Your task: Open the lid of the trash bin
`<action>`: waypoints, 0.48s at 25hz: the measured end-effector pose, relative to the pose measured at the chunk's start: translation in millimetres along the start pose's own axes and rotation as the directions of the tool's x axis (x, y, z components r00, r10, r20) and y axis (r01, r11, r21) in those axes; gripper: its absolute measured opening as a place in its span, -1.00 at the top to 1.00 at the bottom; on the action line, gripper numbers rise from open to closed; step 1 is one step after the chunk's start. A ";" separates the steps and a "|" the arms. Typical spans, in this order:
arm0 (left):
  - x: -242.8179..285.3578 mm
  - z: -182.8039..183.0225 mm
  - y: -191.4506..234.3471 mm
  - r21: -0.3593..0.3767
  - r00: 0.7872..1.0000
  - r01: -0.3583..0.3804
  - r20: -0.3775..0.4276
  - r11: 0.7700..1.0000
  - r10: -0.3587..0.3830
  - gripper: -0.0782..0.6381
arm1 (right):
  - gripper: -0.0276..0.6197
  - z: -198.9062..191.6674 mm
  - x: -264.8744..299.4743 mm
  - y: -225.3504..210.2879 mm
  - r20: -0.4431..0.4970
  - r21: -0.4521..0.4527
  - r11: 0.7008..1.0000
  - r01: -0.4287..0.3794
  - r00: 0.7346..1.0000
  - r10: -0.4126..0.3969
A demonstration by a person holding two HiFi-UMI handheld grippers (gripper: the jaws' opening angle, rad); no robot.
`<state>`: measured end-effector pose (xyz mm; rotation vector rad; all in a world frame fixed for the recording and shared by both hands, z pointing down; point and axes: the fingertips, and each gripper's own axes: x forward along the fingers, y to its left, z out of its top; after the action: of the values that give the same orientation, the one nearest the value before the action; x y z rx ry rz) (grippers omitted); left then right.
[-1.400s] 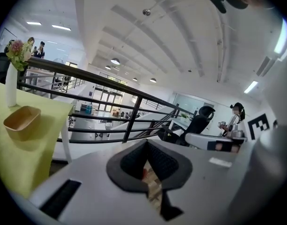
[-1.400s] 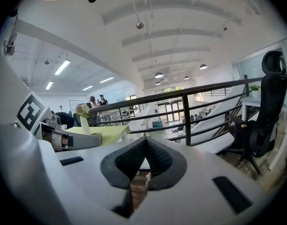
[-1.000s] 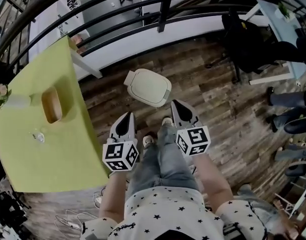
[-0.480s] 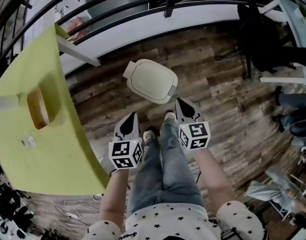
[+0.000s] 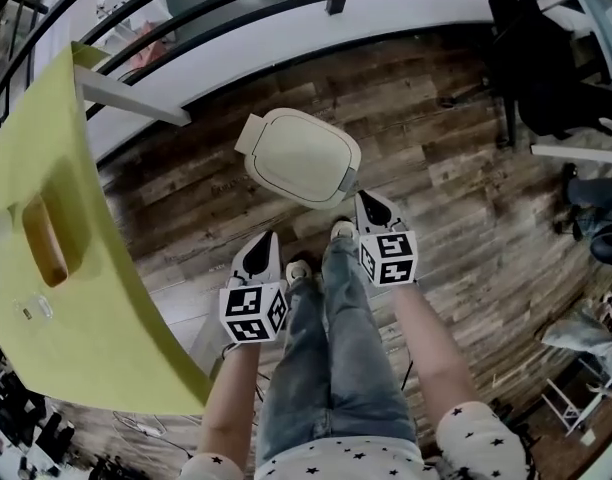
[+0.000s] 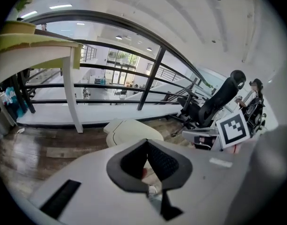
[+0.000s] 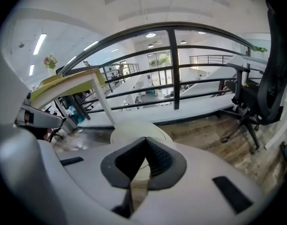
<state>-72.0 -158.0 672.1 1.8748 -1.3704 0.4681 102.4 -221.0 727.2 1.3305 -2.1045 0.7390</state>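
A cream trash bin [image 5: 301, 156] with its lid down stands on the wooden floor just ahead of the person's feet. My right gripper [image 5: 374, 206] is shut and empty, its tip close to the bin's near right edge, by the grey hinge part [image 5: 348, 180]. My left gripper [image 5: 258, 256] is also shut and empty, a little short of the bin's near left side. The left gripper view shows the bin [image 6: 129, 129] beyond the closed tip of the left gripper [image 6: 147, 142]. In the right gripper view the bin's lid [image 7: 139, 130] lies right behind the closed tip of the right gripper [image 7: 144, 138].
A yellow-green table [image 5: 76, 298] with a wooden tray [image 5: 41, 238] fills the left; its white leg [image 5: 126, 98] stands near the bin. A black railing [image 5: 236, 3] runs behind. A black office chair [image 5: 556, 68] is at the far right. The person's jeans-clad legs [image 5: 331, 348] are between the grippers.
The person has stepped closer: the bin looks larger and nearer. Both grippers have moved forward toward it, the right tip now almost at its edge. Both stay shut.
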 end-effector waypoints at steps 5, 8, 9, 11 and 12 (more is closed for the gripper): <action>18.4 -21.9 6.3 -0.033 1.000 -0.005 -0.024 0.999 0.004 0.75 | 0.93 -34.3 30.7 -13.7 -0.063 -0.014 1.000 0.005 0.998 -0.006; 26.7 -32.3 8.6 -0.052 1.000 -0.003 -0.029 0.999 0.001 0.75 | 0.93 -49.9 47.9 -20.9 -0.087 -0.029 1.000 0.006 0.996 -0.009; 29.3 -35.8 10.0 -0.058 0.999 -0.004 -0.032 0.998 0.002 0.75 | 0.93 -54.5 53.8 -22.4 -0.093 -0.037 0.999 0.005 0.996 -0.009; 34.0 -43.0 12.2 -0.070 0.999 -0.006 -0.036 0.998 0.003 0.75 | 0.93 -63.3 64.5 -25.2 -0.111 -0.056 0.998 0.003 0.994 -0.009; 36.0 -46.1 13.0 -0.075 0.999 -0.006 -0.038 0.997 0.003 0.75 | 0.93 -67.7 69.2 -26.7 -0.121 -0.064 0.998 0.002 0.993 -0.010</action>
<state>-64.9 -148.6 730.8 1.7931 -1.3493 0.4465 111.6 -226.9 827.1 1.2262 -2.0104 0.7254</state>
